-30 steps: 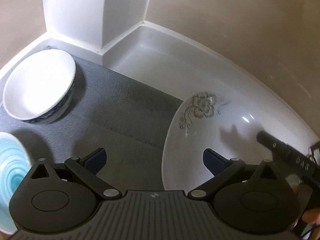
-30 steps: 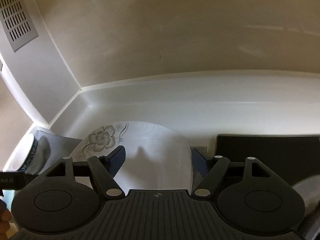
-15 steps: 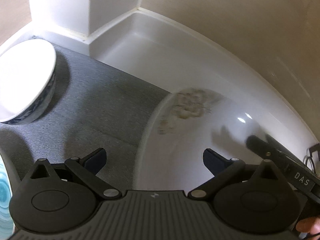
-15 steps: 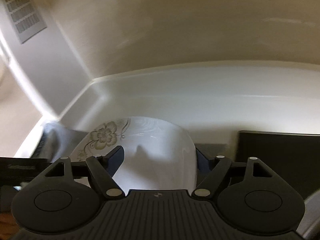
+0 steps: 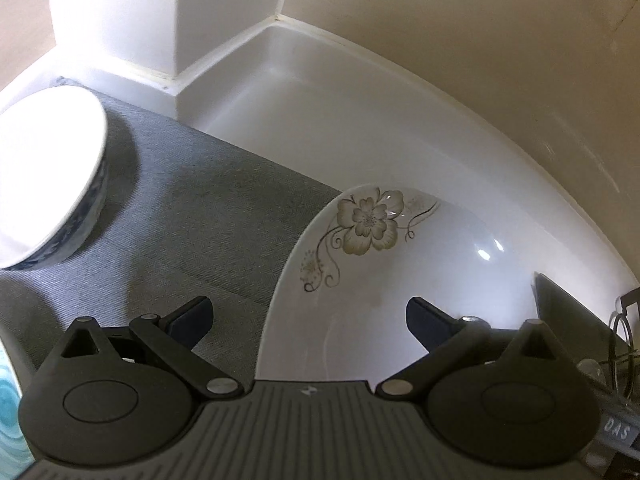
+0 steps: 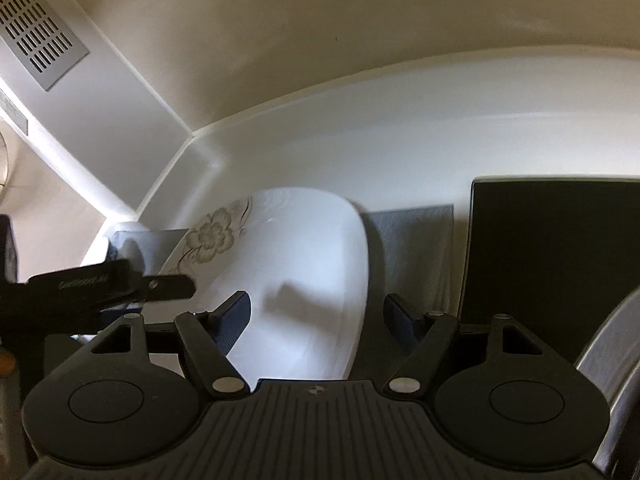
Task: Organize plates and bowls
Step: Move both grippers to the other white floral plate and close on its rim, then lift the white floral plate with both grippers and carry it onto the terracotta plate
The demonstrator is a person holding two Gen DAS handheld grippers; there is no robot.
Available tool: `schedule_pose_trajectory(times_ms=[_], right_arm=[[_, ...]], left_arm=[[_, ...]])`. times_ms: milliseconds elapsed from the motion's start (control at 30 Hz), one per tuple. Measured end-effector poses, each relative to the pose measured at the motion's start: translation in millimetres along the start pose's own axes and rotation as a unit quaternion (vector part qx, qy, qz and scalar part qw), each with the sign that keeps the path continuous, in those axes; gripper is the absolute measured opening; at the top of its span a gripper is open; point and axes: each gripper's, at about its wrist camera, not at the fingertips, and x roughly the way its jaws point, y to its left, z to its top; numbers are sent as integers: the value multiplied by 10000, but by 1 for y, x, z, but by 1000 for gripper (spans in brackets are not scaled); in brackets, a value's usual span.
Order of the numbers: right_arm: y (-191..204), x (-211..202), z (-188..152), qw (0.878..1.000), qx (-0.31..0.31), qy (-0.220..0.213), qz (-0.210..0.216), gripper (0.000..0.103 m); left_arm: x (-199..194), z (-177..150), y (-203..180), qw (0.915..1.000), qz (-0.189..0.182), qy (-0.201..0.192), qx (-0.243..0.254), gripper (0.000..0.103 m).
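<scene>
A white plate with a brown flower print (image 5: 380, 280) lies on the grey mat (image 5: 200, 208); it also shows in the right wrist view (image 6: 288, 264). My left gripper (image 5: 308, 316) is open, its right finger over the plate and its left finger over the mat. My right gripper (image 6: 316, 316) is open, with the plate's right rim between its fingers; the plate looks tilted there. A white bowl with a blue outside (image 5: 48, 184) stands on the mat at the far left. A light blue plate (image 5: 10, 412) shows at the left edge.
The mat lies on a white counter (image 5: 320, 120) set in a corner with beige walls. A dark flat board (image 6: 552, 248) lies right of the plate. A wire rack (image 5: 624, 340) shows at the right edge. A vent grille (image 6: 36, 28) is on the upper left.
My left gripper has shifted, so the flowered plate is closer and sharper beneath it. My right gripper has pulled back; the plate's rim now lies between its open fingers. The left gripper now shows in the right view.
</scene>
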Motion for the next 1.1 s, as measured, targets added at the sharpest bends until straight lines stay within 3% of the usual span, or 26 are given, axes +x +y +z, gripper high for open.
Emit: schedule_pose_trajectory(times_ms=[167, 200, 233, 300, 333, 367, 400, 500, 1100], right_arm=[[-3, 6, -5, 9993, 262, 116, 260, 77], [-2, 7, -5, 9992, 274, 114, 278, 77], [-3, 8, -4, 9990, 303, 135, 302, 70], [-4, 8, -4, 9991, 369, 107, 187, 58], [-6, 8, -4, 9992, 369, 83, 83, 43], [-8, 6, -4, 9992, 394, 22, -120, 21], [-12, 6, -4, 9988, 438, -21, -213, 18], [-15, 6, -3, 9986, 479, -77, -226, 19], [-4, -30, -5, 9996, 278, -53, -19, 19]], left_arm=[[6, 2, -5, 9998, -89, 131, 139, 101], [6, 2, -6, 9996, -121, 164, 200, 93], [4, 2, -9, 9993, -177, 171, 286, 78], [0, 1, -13, 9989, -31, 173, 438, 69], [0, 1, -12, 9986, 85, 151, 506, 58], [-1, 0, -12, 9980, 161, 132, 598, 53], [-3, -1, -11, 9975, 186, 140, 672, 45], [-9, -4, -6, 9972, 45, 266, 701, 38], [-35, -22, 0, 9975, -190, 113, 678, 38]])
